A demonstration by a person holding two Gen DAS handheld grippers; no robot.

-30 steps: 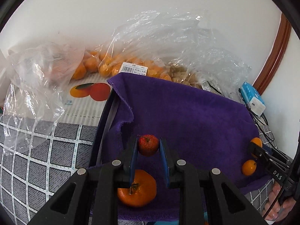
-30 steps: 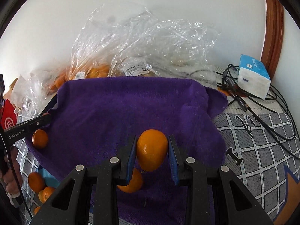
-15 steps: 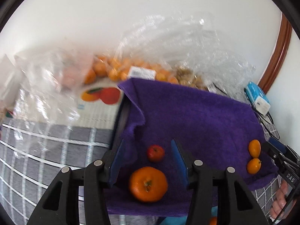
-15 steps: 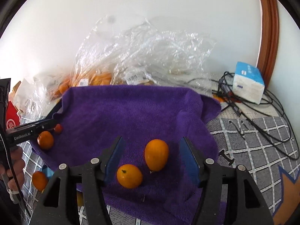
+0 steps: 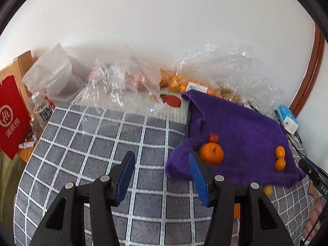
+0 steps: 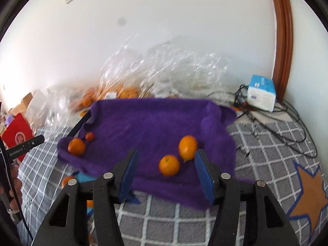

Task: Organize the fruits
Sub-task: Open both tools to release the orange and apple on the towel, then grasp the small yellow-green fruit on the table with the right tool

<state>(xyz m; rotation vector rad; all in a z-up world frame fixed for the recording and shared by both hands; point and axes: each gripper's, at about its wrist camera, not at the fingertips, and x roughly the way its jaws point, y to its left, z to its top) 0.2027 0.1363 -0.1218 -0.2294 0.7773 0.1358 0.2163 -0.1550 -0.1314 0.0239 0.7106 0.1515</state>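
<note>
A: You are working over a bed covered with a grey checked blanket (image 5: 114, 135), a white wall behind it, crinkled plastic bags (image 5: 127, 80) of fruit lying far ahead of your tongs.

B: And the fruit I am sorting?

A: It is sitting on the purple towel (image 6: 155, 123). Ahead and to the right of your left tongs (image 5: 162, 172), a big orange (image 5: 211, 153) is touching a small red fruit (image 5: 212, 137) just behind it. Two small oranges (image 5: 279, 157) are lying farther right, near the towel's edge. In the right view, those same two are resting just beyond your right tongs (image 6: 166, 170), close to the right jaw.

B: What are my tongs doing?

A: Both are standing partly open and holding nothing. The left jaws are opening over bare blanket; the right jaws are closing, with only towel between them.

B: What has changed?

A: A second ago your left tongs were clamping the small red fruit and your right tongs were clamping the oval orange. Both fruits are now lying on the towel, and both tongs are pulling back and rising; the left has swung off toward the blanket.

B: So which step am I in?

A: I judge you are finishing a placement and heading for the next fruit. A stray orange (image 6: 67, 181) is peeking out below the towel's near edge. The next move calls for open jaws and a reach toward loose or bagged fruit.
</note>
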